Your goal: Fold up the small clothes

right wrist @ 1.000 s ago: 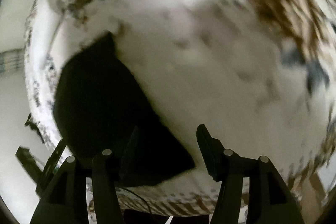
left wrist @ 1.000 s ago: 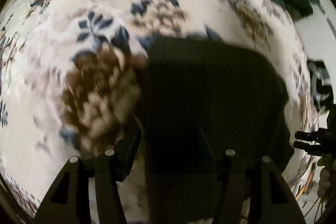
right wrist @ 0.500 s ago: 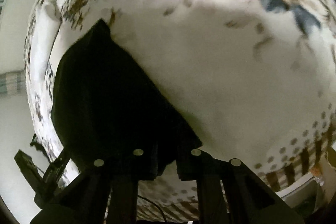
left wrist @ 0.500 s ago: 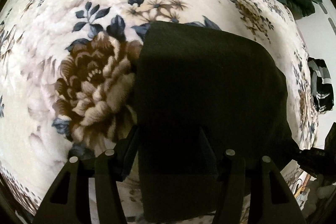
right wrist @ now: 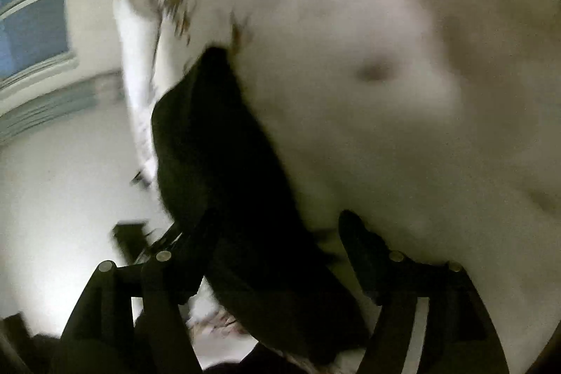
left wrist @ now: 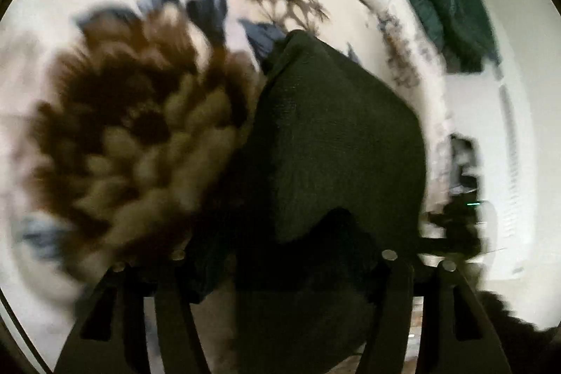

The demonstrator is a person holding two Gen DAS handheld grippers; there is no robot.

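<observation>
Both grippers, left (left wrist: 277, 255) and right (right wrist: 277, 244), are opening, jaws wide. A dark, woven cloth (left wrist: 336, 142) lies loose between them. Beneath is a plush floral blanket (left wrist: 133, 135).

One dark garment (left wrist: 336, 142), near black with a faint green cast and a fine woven texture, lies on a cream floral blanket (left wrist: 105, 6). It is folded into a compact panel with straight edges; a far corner stands slightly peaked. In the left wrist view its near edge droops over the blanket's border toward the camera. In the right wrist view the same cloth (right wrist: 217, 163) shows as a blurred dark wedge along the blanket's edge, far corner pointed
</observation>
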